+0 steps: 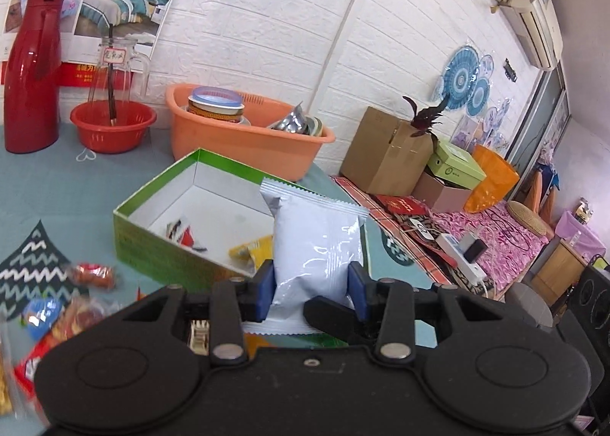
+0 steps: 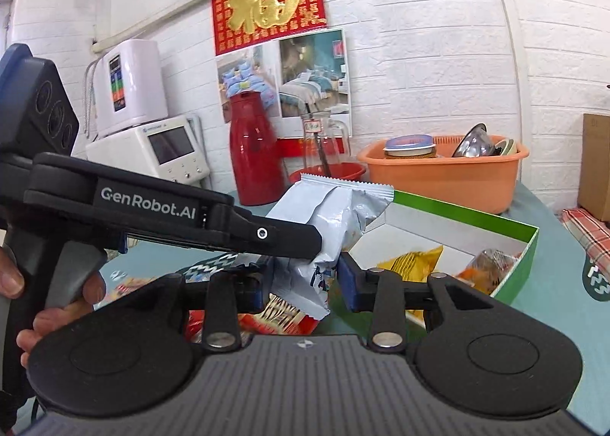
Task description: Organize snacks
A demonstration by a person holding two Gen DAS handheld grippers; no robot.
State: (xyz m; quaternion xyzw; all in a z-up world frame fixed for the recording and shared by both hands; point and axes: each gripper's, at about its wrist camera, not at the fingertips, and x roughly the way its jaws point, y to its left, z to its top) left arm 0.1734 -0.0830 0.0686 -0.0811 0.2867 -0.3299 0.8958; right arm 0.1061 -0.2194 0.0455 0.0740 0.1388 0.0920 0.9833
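Note:
My left gripper [image 1: 310,279] is shut on a white snack packet [image 1: 316,241] and holds it upright over the near edge of the green box [image 1: 152,245]. The box holds a yellow packet [image 1: 249,251] and a red-and-white wrapper [image 1: 183,234]. In the right wrist view the same white packet [image 2: 331,214] hangs in the left gripper's fingers [image 2: 282,235]. My right gripper [image 2: 305,283] stands around the packet's lower end with its blue pads close to it, the right pad slightly apart from it. The green box [image 2: 526,260] lies behind it with a yellow packet [image 2: 411,262] inside.
Loose snack packets [image 1: 76,314] lie on the teal tablecloth at the left. An orange tub [image 1: 244,142] with tins, a red colander [image 1: 112,125], a glass jug [image 1: 114,66] and a red thermos [image 1: 32,73] stand at the back. Cardboard boxes [image 1: 385,157] sit to the right.

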